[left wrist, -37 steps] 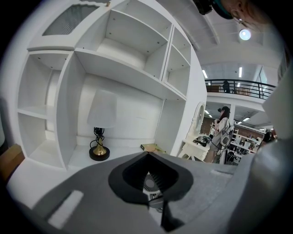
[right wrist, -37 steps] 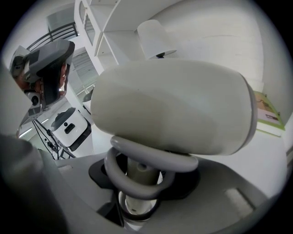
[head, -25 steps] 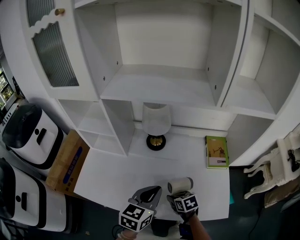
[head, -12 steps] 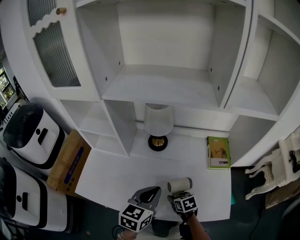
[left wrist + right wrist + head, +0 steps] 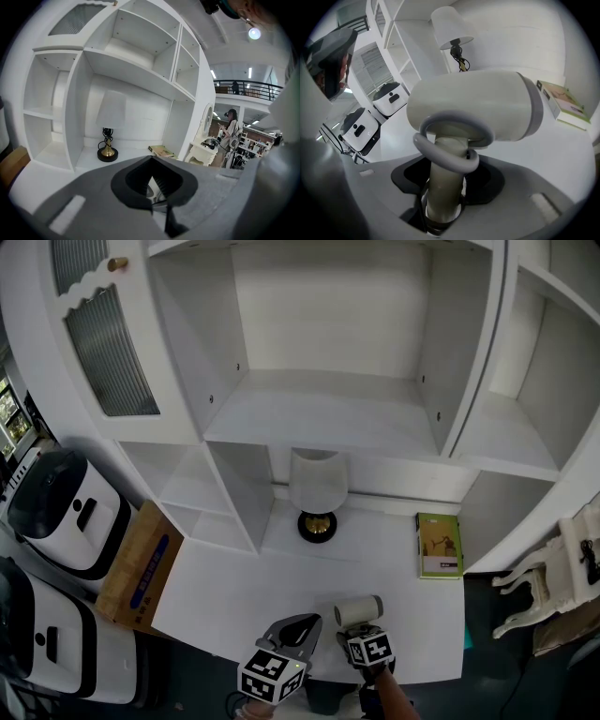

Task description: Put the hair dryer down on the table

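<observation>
Dryer: the dryer [image 5: 487,105] stands handle-down in the right claw [image 5: 443,206], over the table [image 5: 234,587] near its 6 o'clock edge in the head view. We cannot tell whether it touches the top.
Right claw: the jaws are partly spread and clamped on the handle, with the cord [image 5: 450,147] looped just above them.
Left claw: the left claw [image 5: 152,187] is closed on nothing, just beside the right claw at its 9 o'clock.
Edge risk: we judge that a release this close to the rim could let the dryer slide off toward 6 o'clock.
Tip risk: the heavy barrel sits above a thin handle, so letting go while it is upright could topple it.
Cord risk: the loop could catch a jaw as it opens and drag the dryer along.
Neighbours: the lamp [image 5: 314,486] at 12 o'clock and the book [image 5: 438,545] at 1 o'clock are well apart from the dryer, so we see little risk of contact.
</observation>
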A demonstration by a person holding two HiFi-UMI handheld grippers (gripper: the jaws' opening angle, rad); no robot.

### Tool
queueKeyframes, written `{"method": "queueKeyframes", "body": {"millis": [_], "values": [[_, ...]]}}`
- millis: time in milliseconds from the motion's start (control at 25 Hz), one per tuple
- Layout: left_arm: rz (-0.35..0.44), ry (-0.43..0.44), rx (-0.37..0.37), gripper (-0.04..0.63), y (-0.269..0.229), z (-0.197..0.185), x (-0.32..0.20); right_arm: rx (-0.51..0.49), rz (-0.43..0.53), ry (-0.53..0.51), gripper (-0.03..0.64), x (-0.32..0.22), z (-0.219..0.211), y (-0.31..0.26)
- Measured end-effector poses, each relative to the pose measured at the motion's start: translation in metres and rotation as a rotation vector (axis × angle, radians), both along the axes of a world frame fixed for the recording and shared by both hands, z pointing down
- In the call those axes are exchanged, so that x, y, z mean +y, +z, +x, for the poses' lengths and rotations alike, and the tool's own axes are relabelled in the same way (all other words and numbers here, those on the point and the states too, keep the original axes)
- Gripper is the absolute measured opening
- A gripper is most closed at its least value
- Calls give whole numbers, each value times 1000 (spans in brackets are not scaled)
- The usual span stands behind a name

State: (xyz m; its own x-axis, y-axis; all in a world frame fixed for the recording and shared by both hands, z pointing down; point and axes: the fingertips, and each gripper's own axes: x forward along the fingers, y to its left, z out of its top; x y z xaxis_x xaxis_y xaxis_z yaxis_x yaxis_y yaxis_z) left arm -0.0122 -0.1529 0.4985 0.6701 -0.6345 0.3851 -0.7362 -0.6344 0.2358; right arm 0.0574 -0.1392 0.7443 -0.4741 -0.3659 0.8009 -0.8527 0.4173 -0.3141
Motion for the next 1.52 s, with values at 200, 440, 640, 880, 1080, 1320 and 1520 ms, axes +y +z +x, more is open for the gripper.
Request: {"method": "queueKeyframes", "body": {"millis": [200,440,640,880,1080,1320,1520], "values": [[-3,1,-2,0,1,-1,0,-3,-3,1,229,0,-3,3],[-7,-4,-7,0,3,-5,0,12,-12,8,229,0,-4,7],[-10,-8,-11,0,5,-10,0,44,-15,9,229,-1,-4,8],[-11,-8,-12,0,6,-12,-1,68,-43,13,229,-2,-3,12],[-14,-9,-12,0,6,-15,-2,82,-62,3,229,-2,-5,15],[-14,-8,-9,0,6,-15,-4,93,-104,-15,229,-1,-6,18],[-18,-5,-8,0,8,-15,-4,100,-117,-22,229,-2,-6,18]]}}
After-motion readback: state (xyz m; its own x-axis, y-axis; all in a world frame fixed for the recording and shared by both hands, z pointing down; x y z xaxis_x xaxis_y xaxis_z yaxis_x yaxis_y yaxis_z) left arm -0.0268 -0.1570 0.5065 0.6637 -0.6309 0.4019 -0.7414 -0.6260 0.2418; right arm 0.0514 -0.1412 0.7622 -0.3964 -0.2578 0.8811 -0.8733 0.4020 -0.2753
